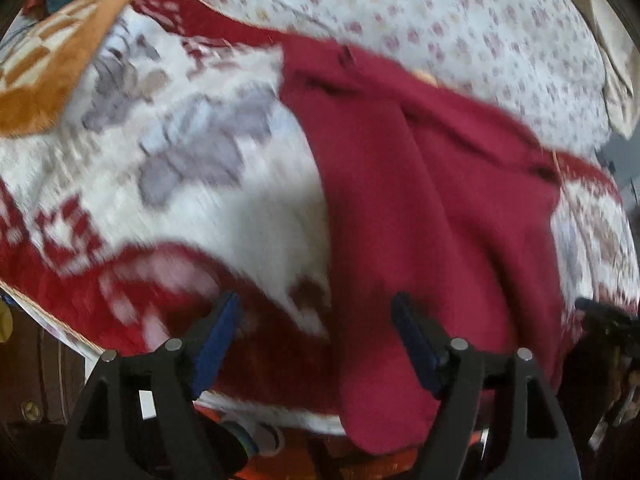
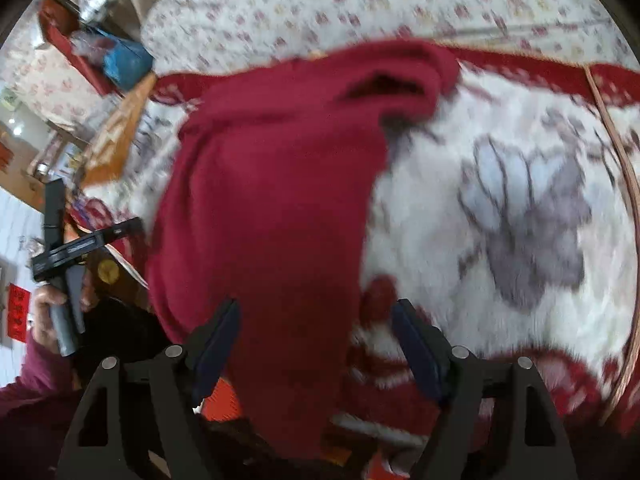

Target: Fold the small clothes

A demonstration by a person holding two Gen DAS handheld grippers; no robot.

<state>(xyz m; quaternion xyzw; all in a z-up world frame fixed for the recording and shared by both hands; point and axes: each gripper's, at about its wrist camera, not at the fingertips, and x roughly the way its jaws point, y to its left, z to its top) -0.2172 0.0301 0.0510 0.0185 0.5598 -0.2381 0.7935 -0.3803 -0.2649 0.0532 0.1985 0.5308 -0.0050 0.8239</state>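
A dark red garment (image 1: 432, 208) lies on a white and red blanket (image 1: 224, 208) on the bed, its near end hanging over the front edge. It also shows in the right wrist view (image 2: 272, 216), bunched at its far end. My left gripper (image 1: 316, 320) is open, with the garment's near left edge between its blue pads. My right gripper (image 2: 316, 320) is open, with the garment's hanging end between its fingers; the pads stand apart from the cloth. The left gripper also shows at the left of the right wrist view (image 2: 80, 244). Both views are blurred.
A floral sheet (image 1: 440, 12) covers the bed beyond the blanket. An orange checked cloth (image 1: 52, 72) lies at the far left. A blue bag (image 2: 124, 64) and clutter sit on a red shelf beside the bed. The bed's front edge runs under both grippers.
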